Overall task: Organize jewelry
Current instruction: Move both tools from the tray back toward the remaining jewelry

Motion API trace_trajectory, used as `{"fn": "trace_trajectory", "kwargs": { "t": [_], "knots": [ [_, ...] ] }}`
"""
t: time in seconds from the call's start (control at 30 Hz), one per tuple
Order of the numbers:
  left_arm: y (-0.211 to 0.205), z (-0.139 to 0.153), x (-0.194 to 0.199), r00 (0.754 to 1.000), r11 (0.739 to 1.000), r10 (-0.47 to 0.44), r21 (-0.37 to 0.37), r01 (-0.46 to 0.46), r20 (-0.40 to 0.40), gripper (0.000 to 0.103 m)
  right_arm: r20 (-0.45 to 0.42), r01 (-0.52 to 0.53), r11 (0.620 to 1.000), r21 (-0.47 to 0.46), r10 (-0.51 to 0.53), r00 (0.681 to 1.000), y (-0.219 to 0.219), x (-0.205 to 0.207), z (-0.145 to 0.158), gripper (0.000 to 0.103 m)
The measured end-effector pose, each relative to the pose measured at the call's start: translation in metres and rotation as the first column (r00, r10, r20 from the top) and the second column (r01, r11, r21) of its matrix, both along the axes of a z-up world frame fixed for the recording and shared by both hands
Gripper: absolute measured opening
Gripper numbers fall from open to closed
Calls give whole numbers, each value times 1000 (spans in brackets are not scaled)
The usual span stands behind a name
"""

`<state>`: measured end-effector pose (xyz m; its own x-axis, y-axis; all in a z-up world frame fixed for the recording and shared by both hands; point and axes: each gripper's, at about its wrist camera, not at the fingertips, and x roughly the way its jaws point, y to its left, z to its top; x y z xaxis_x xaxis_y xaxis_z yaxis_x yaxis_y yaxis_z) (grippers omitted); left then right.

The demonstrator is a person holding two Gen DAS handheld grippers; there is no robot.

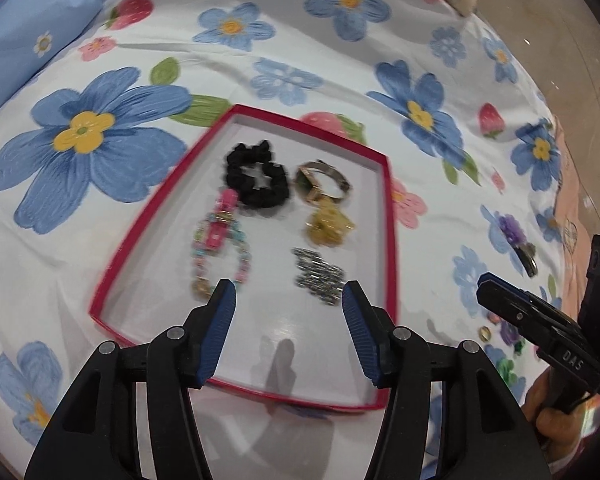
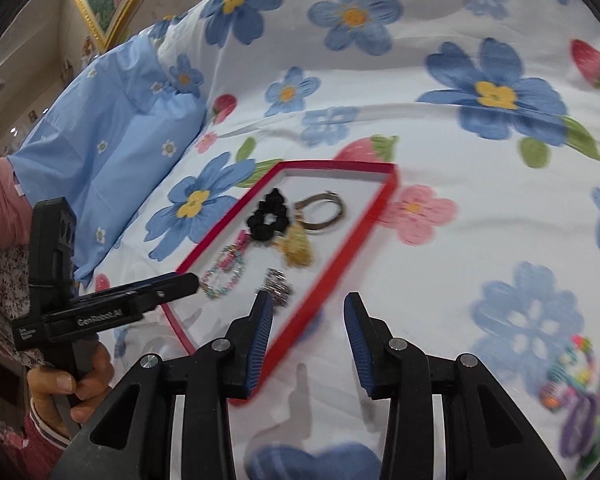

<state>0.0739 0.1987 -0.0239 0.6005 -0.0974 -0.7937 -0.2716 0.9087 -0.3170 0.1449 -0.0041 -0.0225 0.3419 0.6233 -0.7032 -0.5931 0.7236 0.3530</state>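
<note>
A shallow red tray (image 1: 392, 240) with a white floor lies on the flowered bed sheet. In it are a black scrunchie (image 1: 256, 178), a gold bangle watch (image 1: 324, 180), a yellow hair claw (image 1: 328, 226), a pink clip (image 1: 222, 216), a pastel beaded bracelet (image 1: 220, 260) and a silver chain piece (image 1: 318, 274). My left gripper (image 1: 289, 296) hovers open above the tray's near end, with nothing between its blue pads. My right gripper (image 2: 308, 312) is open too, above the tray's (image 2: 340, 166) near right rim, and holds nothing. Each gripper shows in the other's view, side on.
Loose pieces lie on the sheet right of the tray: a purple flower clip (image 1: 516, 236), a gold ring (image 1: 485, 334) and a blurred heap of colourful beads and clips (image 2: 580, 392). A blue pillow (image 2: 112, 152) lies left of the tray. The bed's edge and floor run along the far right.
</note>
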Motion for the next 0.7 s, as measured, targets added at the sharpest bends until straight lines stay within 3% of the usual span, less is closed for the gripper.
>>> {"fn": "trace_trajectory", "kwargs": {
  "t": [0.4,0.7],
  "knots": [
    [-69,8,10,989,989,-149,10,149,6,58,2,209,978,-17,-209,978,-115,-12,0,39],
    [-129,7,25,961,961,-275,31,275,-11,58,-1,324,946,-13,-324,946,-179,-8,0,41]
  ]
}}
